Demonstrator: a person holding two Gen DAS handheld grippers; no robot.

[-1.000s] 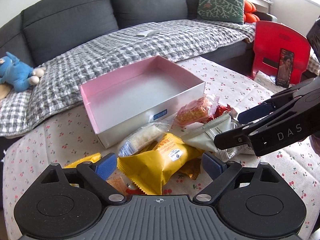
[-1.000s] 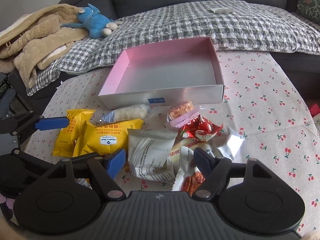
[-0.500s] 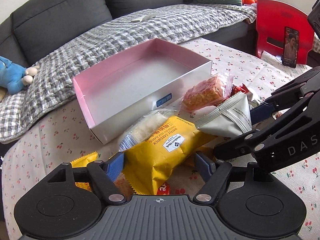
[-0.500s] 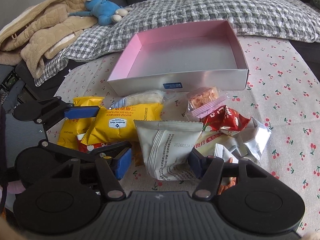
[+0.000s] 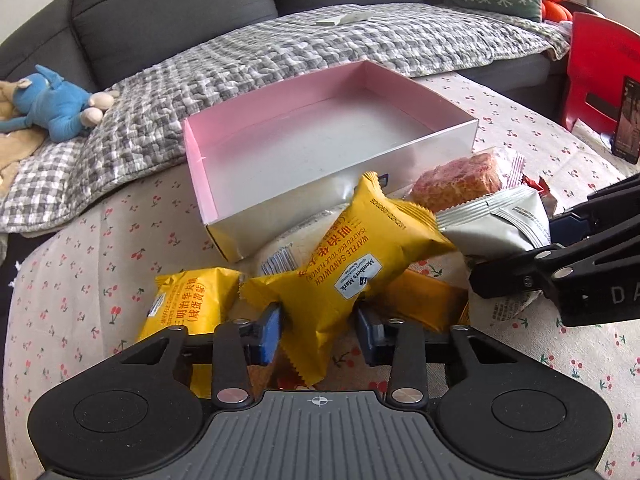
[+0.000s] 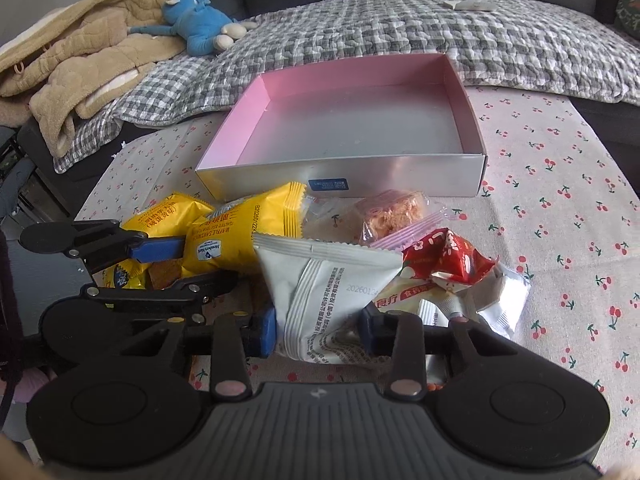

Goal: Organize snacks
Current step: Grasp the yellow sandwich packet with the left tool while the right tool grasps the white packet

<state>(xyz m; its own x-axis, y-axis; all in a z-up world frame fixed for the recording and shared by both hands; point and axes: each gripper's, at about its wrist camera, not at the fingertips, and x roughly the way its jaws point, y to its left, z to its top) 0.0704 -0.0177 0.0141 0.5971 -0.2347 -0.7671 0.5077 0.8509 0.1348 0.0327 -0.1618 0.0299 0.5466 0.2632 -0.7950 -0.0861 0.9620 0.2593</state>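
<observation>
An empty pink-lined box (image 5: 202,184) (image 6: 400,172) stands on the cherry-print tablecloth, with the snack pile just in front of it. My left gripper (image 5: 318,330) (image 6: 188,266) is shut on a yellow waffle sandwich packet (image 5: 360,264) (image 6: 240,240), whose far end tilts up toward the box. The jaws of my right gripper (image 6: 318,330) (image 5: 524,252) are closing and both pads press a grey-white packet (image 6: 320,280) (image 5: 500,224). A second yellow packet (image 5: 188,300), a pink crispy bar (image 6: 392,212) and a red packet (image 6: 444,256) lie loose.
A grey sofa with a checked blanket (image 5: 320,48) runs behind the table, with a blue plush toy (image 6: 200,20) and a beige coat (image 6: 80,48) on its left. A red chair (image 5: 600,72) stands at the right. Bare tablecloth (image 6: 560,184) lies right of the box.
Both pairs of jaws have closed in on their packets, the left on the yellow one, the right on the grey-white one. The left gripper came lower and closer, and the yellow packet's far end now tilts up.
</observation>
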